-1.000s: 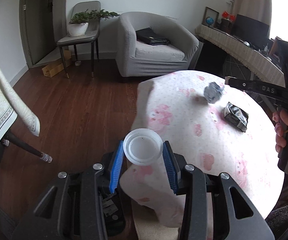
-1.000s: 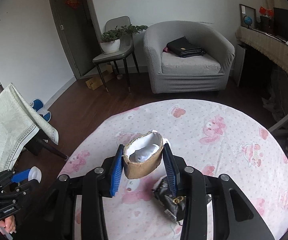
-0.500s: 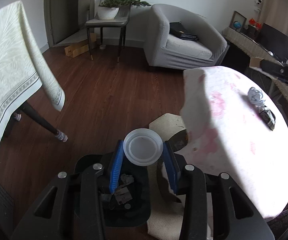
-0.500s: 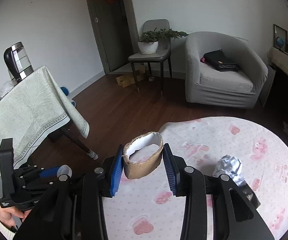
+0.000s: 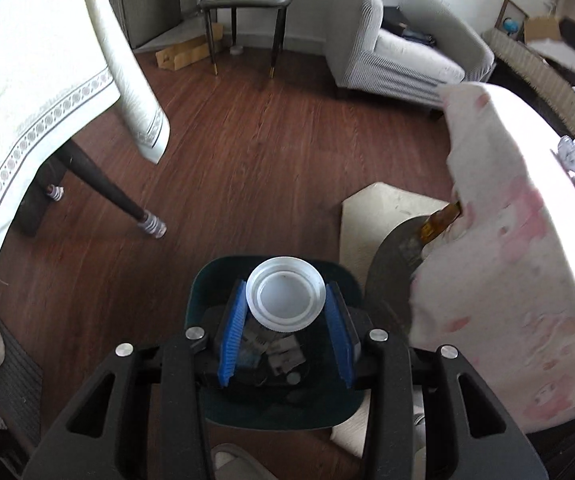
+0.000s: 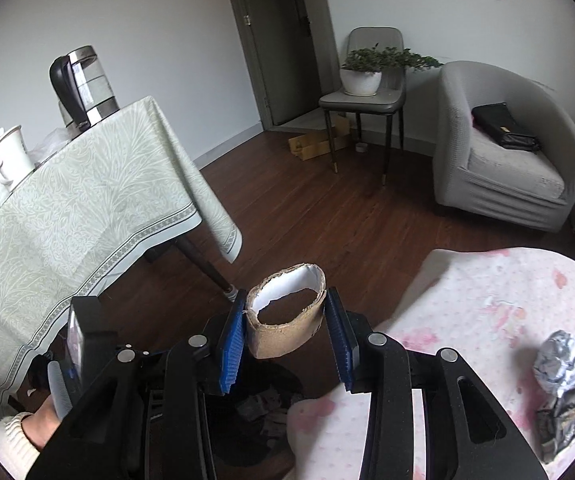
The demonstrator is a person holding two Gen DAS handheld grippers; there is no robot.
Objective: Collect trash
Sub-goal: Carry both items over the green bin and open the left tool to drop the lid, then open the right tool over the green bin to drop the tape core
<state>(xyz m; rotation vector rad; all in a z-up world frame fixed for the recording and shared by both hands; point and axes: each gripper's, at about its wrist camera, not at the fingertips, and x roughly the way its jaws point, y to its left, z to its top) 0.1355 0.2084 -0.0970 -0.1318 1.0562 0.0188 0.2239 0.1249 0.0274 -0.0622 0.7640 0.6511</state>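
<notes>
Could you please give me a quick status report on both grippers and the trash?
Left gripper shut on white plastic cup, over dark bin. Right gripper shut on torn cardboard cup. Foil ball and wrapper remain on table. Nothing blocking.

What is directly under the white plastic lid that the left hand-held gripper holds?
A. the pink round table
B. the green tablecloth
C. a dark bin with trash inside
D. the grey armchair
C: in the left wrist view the white plastic lid, clamped in the left hand-held gripper, sits over the dark bin.
</notes>
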